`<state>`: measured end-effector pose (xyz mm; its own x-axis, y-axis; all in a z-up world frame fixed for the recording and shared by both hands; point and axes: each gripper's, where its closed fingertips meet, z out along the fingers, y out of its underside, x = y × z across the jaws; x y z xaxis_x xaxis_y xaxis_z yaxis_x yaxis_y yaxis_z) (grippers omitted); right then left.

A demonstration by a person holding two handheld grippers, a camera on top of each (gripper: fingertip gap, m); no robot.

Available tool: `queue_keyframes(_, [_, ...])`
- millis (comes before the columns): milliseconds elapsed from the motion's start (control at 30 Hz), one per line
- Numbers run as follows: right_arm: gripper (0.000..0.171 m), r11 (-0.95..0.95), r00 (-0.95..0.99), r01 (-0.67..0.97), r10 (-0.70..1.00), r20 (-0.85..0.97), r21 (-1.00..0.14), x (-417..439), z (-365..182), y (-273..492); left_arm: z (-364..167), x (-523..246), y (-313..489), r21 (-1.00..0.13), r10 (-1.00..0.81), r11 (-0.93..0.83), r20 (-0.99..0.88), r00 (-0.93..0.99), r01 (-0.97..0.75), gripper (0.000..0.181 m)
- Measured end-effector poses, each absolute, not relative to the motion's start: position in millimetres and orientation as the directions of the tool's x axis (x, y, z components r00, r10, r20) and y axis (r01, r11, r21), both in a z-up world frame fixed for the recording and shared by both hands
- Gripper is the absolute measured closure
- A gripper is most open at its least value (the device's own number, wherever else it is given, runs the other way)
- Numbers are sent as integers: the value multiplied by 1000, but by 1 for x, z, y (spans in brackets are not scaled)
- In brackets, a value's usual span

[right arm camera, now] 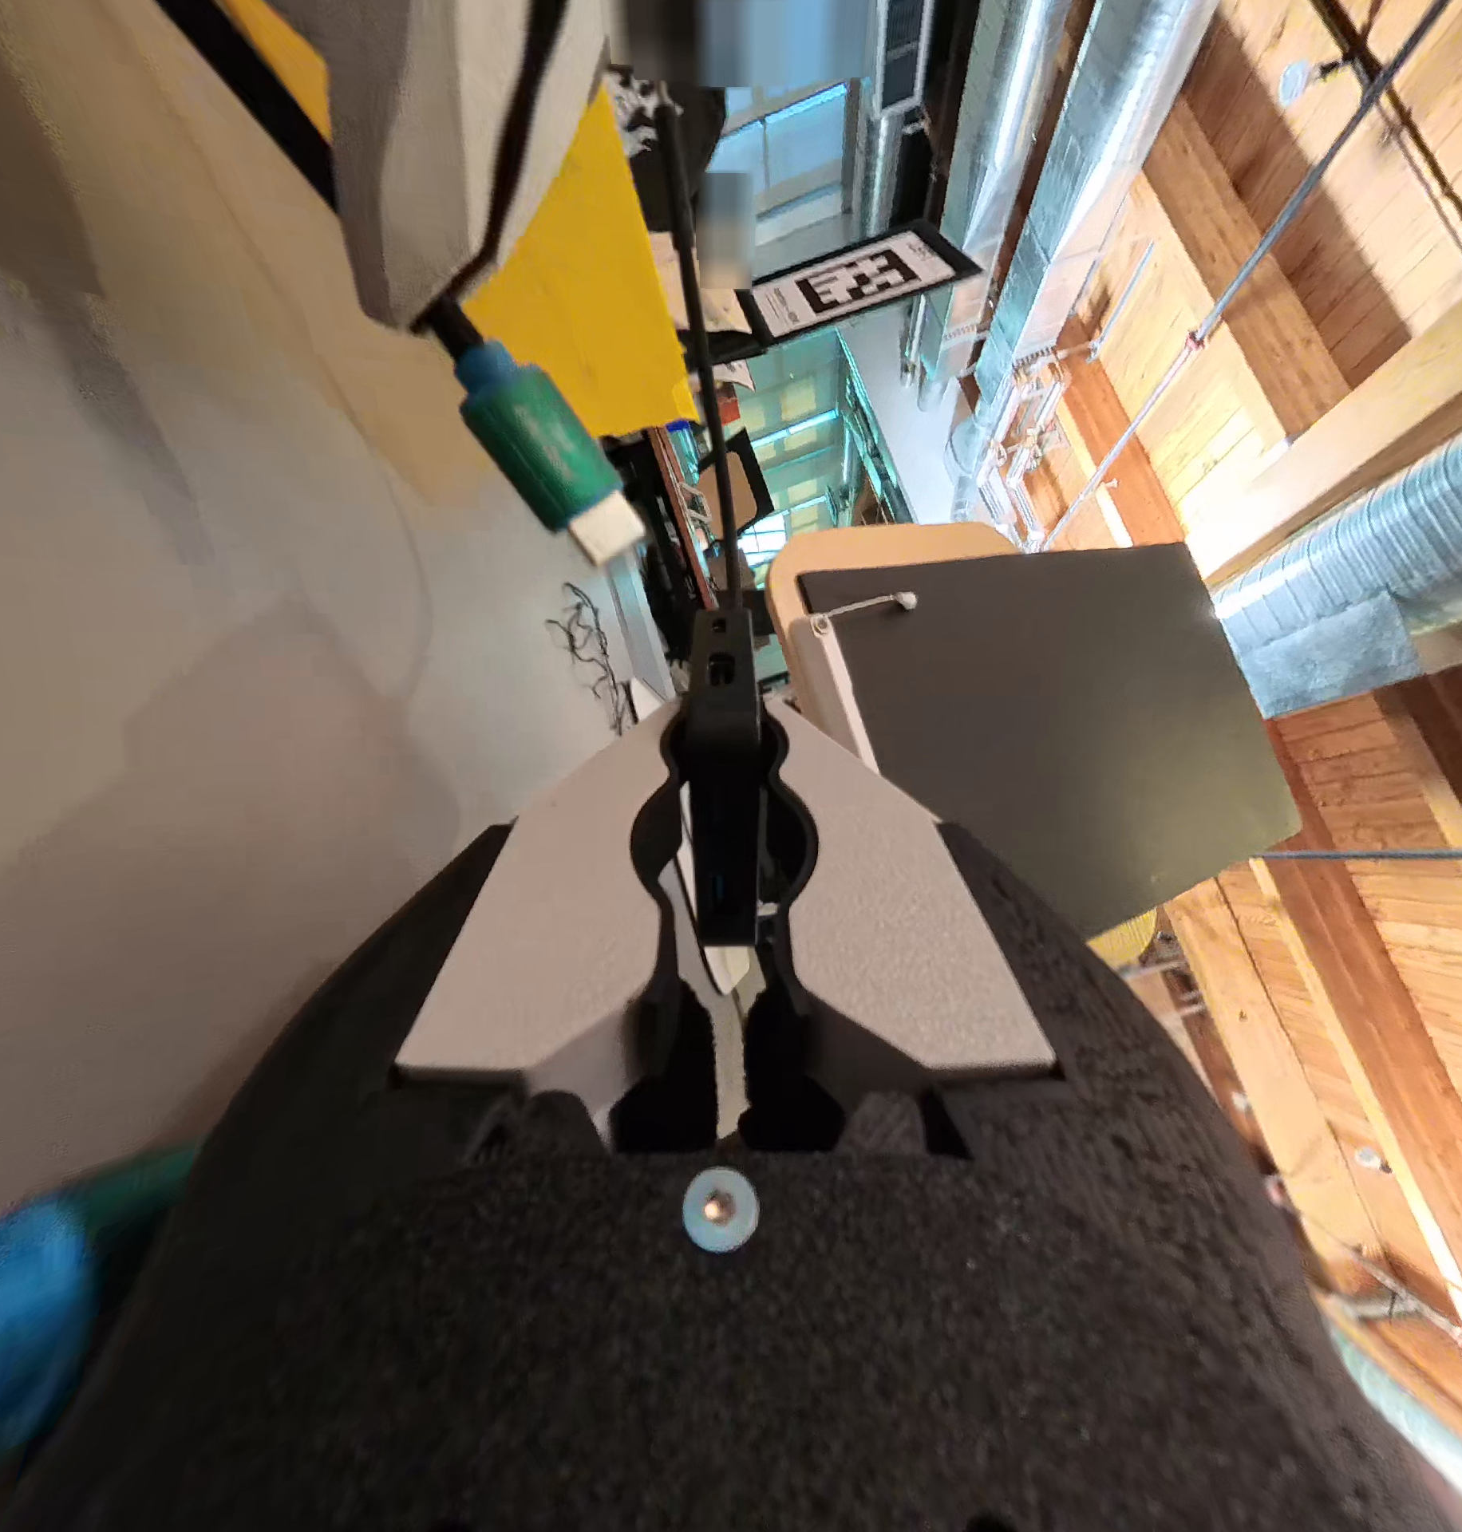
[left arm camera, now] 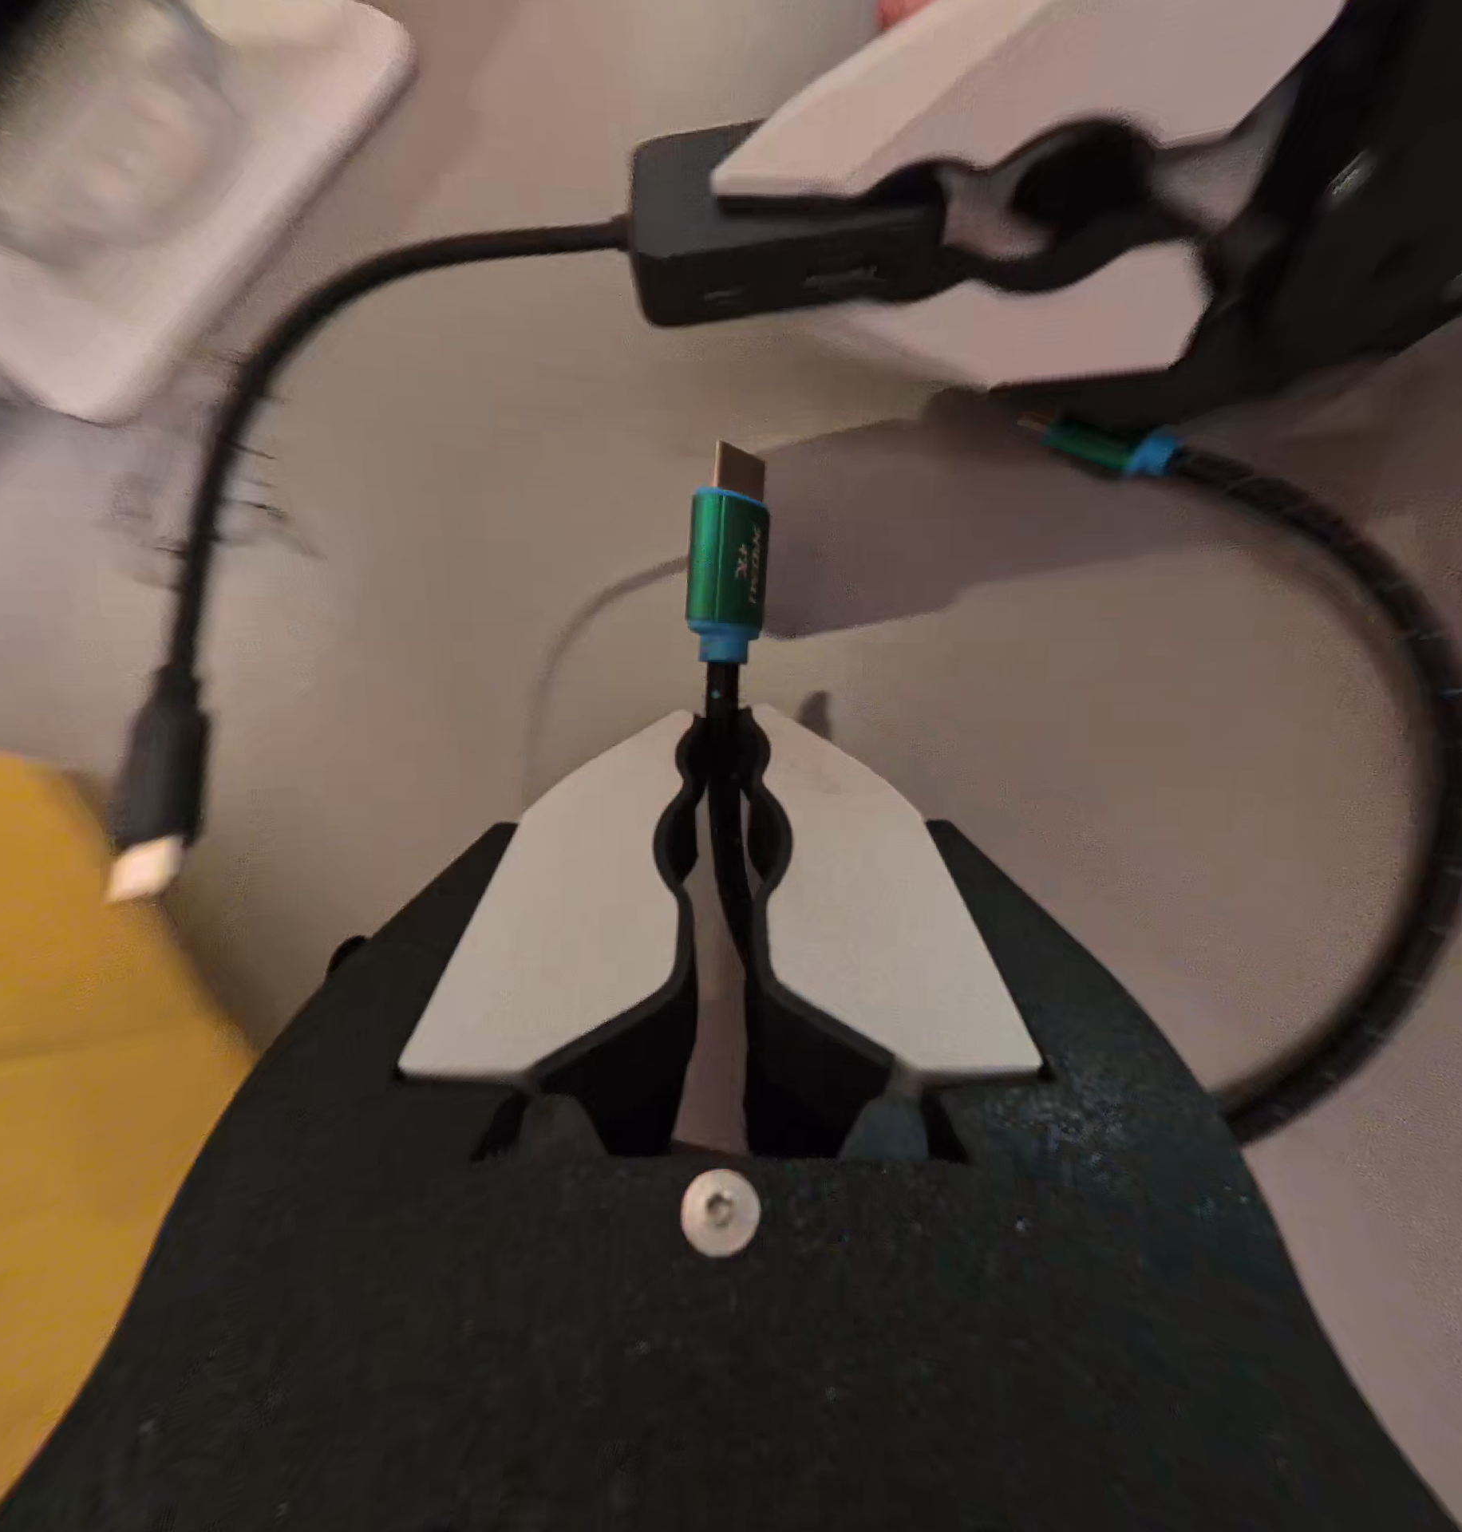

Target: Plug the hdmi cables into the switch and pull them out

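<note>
Overhead, timber ceiling (right arm camera: 1208,414) with silver ducts (right arm camera: 1374,539); below, pale tabletop (left arm camera: 379,580).

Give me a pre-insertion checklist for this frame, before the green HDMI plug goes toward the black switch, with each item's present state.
1. Left gripper shut on the braided cable just behind the green HDMI plug: ok.
2. Right gripper shut on the black switch, held off the table: ok.
3. Plug tip free, not yet in any port: ok.
4. Plug aimed at the switch's side ports: not ok; it sits well below the switch and left of the port it should enter.
5. Plug's flat face matched to the port's orientation: cannot tell, motion blur.
6. Second green plug clear of the path, lying on the table under the right gripper: ok.
</note>
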<state>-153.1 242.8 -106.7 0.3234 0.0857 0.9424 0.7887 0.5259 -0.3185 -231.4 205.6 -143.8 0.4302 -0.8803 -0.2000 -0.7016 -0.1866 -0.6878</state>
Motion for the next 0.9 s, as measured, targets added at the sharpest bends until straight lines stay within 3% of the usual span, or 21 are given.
queue_keyframes(133, [159, 444, 463, 776, 78, 883, -447, -129, -90, 257, -78, -260, 233, -519, -573, 64, -719, 394, -853, 175])
queue_keyframes(200, [159, 415, 536, 752, 67, 842, -512, -116, -80, 262, -34, -271, 234, -339, -303, 169, -911, 279, -925, 175])
queue_keyframes(267, [159, 393, 593, 723, 71, 802, -569, -106, -75, 266, -4, -271, 223, -137, -56, 232, -990, 127, -963, 175])
queue_keyframes(333, [159, 378, 625, 701, 85, 776, -605, -101, -73, 268, -19, -261, 211, 9, -18, 260, -1000, -14, -966, 175])
queue_keyframes(433, [159, 376, 642, 684, 97, 761, -625, -99, -73, 268, -72, -246, 181, 55, -91, 297, -992, -85, -953, 174])
queue_keyframes(533, [159, 379, 639, 680, 113, 761, -628, -101, -74, 268, -123, -230, 142, -67, -327, 322, -944, -45, -944, 175])
queue_keyframes(600, [159, 381, 636, 677, 127, 761, -629, -103, -76, 268, -142, -218, 123, -277, -555, 276, -828, 83, -920, 175])
queue_keyframes(700, [159, 391, 633, 668, 149, 760, -633, -106, -77, 266, -159, -199, 99, -585, -857, 90, -458, 237, -806, 175])
queue_keyframes(800, [159, 394, 628, 664, 167, 760, -636, -108, -79, 266, -168, -186, 79, -703, -965, -175, -16, 261, -690, 175])
queue_keyframes(900, [159, 399, 627, 660, 175, 759, -637, -110, -80, 265, -165, -178, 72, -734, -938, -346, 252, 240, -584, 174])
